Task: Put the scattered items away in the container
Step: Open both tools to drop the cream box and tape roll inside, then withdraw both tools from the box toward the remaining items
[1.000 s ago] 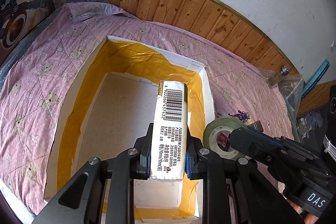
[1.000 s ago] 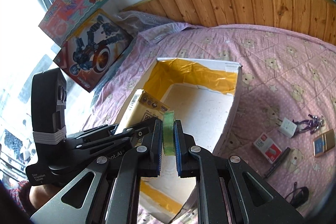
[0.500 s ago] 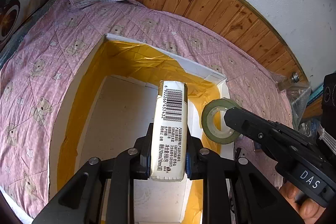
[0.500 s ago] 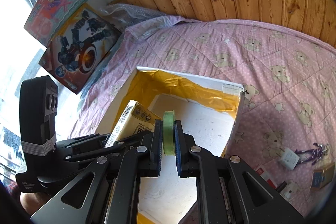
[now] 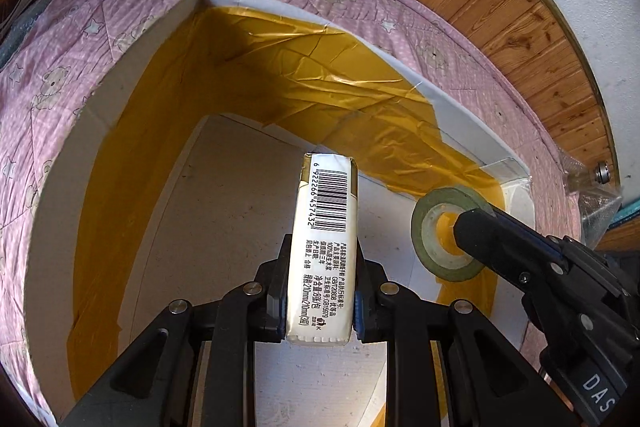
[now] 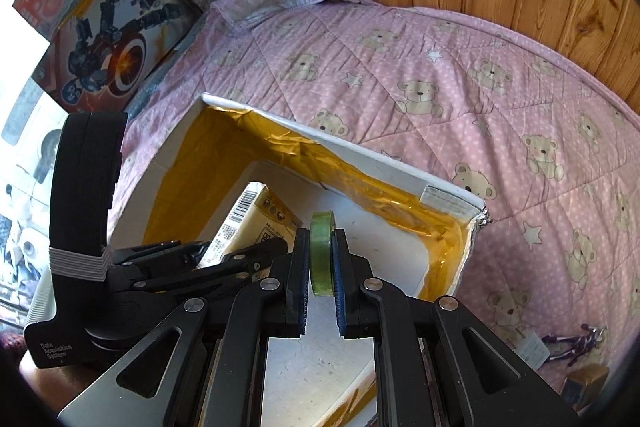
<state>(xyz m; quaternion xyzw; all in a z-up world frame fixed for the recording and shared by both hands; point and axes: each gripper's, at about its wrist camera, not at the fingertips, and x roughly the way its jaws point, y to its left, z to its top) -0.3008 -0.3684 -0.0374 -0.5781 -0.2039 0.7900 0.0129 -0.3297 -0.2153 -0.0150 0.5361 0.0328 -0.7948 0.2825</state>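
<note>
Left wrist view: my left gripper (image 5: pixel 320 301) clamps a tissue pack (image 5: pixel 325 247) above the box (image 5: pixel 132 67); my right gripper (image 6: pixel 321 281) pinches a tape roll (image 6: pixel 321 251) alongside. Releasing together, they might collide.

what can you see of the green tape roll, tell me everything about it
The tape roll is a thin olive-green ring around a pale core with an open centre. It is clamped edge-on between the right gripper's flat pads, held upright in the air above the open box, touching nothing else. The tissue pack hangs beside it.
</note>
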